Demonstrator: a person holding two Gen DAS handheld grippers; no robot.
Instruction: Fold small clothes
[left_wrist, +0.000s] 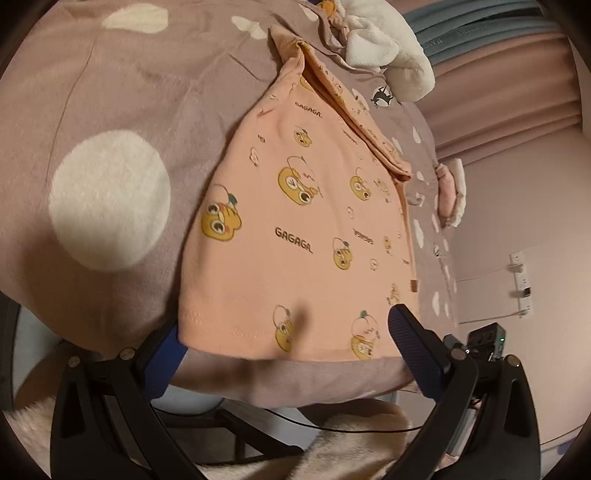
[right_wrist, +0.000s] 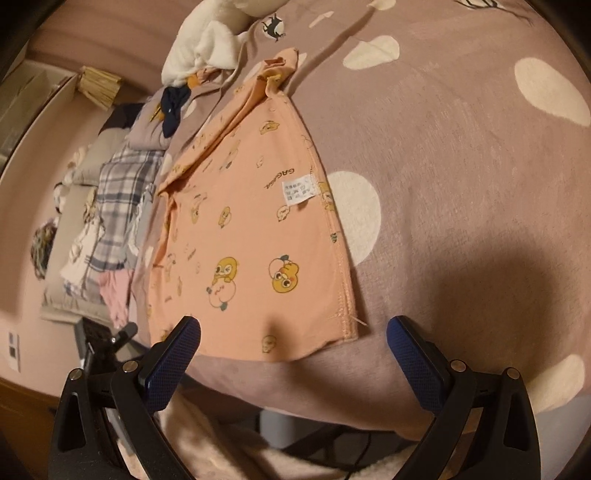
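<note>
hovering at near hem of peach shirt (left_wrist: 295, 221) on spotted blanket (left_wrist: 110, 110), left gripper (left_wrist: 288, 332) and right gripper (right_wrist: 293, 336) both wide, empty; next: pinch hem corners, fold far.

Dim, warm pinkish light — a soft dark shadow at 4 o'clock in the right view; fisheye edges bend, vignette and blur.

Surface: bed (left_wrist: 110, 92) under a mauve blanket with cream spots.
Near edge: peach printed garment (left_wrist: 295, 229), lying flat, hem at the edge.
Far side: white fluffy cloth (left_wrist: 391, 55), bunched.
</note>
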